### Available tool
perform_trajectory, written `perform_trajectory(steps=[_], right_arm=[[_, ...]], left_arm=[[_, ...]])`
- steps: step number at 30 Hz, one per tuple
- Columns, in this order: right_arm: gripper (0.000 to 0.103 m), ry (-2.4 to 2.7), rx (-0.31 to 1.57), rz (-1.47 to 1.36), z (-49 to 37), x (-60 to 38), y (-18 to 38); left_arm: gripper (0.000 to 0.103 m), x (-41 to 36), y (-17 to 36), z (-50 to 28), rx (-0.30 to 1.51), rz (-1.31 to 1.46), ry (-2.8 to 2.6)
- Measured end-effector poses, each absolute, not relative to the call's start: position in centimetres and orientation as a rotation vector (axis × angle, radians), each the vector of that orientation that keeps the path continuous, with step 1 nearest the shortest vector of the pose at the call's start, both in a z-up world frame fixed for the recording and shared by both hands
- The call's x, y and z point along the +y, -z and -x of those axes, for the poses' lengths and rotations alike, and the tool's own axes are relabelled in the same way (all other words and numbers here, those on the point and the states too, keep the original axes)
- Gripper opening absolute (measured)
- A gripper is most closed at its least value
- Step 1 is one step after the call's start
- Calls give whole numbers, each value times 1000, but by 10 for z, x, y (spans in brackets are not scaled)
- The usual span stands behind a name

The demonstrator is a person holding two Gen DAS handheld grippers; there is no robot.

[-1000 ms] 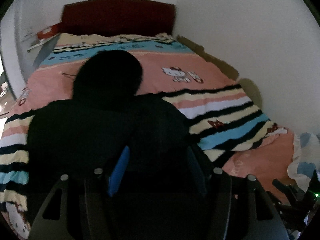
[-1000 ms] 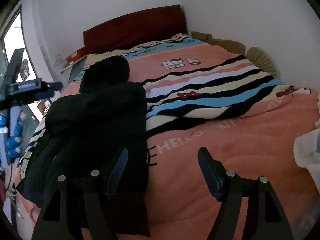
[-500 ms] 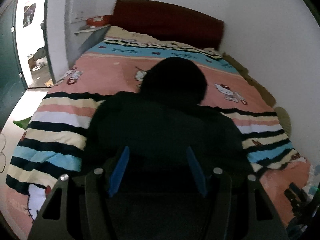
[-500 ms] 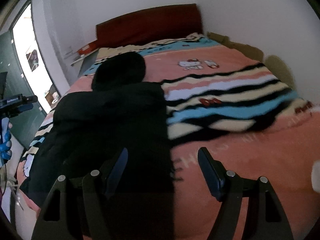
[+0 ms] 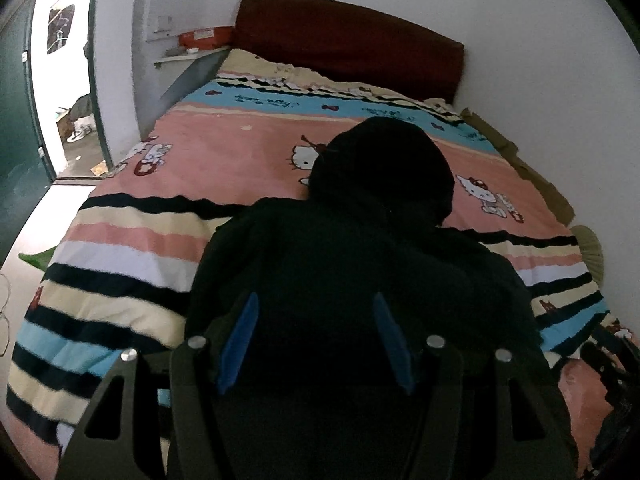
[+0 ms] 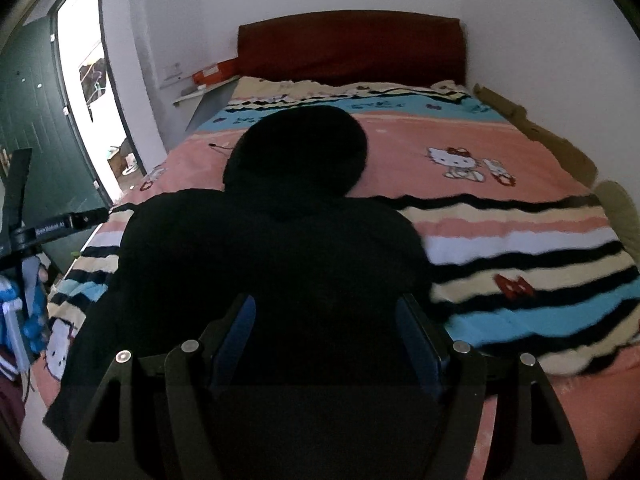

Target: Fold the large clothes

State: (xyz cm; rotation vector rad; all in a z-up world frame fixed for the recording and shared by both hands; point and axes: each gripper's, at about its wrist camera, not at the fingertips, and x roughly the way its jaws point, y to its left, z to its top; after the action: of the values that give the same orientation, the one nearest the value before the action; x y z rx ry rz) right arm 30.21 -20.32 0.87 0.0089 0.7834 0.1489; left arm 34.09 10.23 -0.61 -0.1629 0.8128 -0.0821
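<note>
While both views have swung leftward since before, each tool (image 5: 316,336) (image 6: 326,338) gapes, empty, above the black hoodie (image 5: 360,264).

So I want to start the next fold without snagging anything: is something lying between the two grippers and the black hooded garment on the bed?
Nothing visible. The black hooded garment lies directly ahead of the open left gripper and right gripper, with only striped blanket around it.

No lettering on the blanket (image 5: 224,160) is sharp enough to read.
</note>
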Motion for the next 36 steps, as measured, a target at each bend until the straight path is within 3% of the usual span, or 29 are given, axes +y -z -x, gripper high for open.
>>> perform_trajectory(steps=[17, 36], right_arm=[[73, -283, 815, 127, -412, -163, 95], [76, -373, 817, 98, -419, -165, 116]], left_arm=[[62, 65, 109, -425, 771, 37, 177], [66, 79, 151, -414, 725, 104, 201]])
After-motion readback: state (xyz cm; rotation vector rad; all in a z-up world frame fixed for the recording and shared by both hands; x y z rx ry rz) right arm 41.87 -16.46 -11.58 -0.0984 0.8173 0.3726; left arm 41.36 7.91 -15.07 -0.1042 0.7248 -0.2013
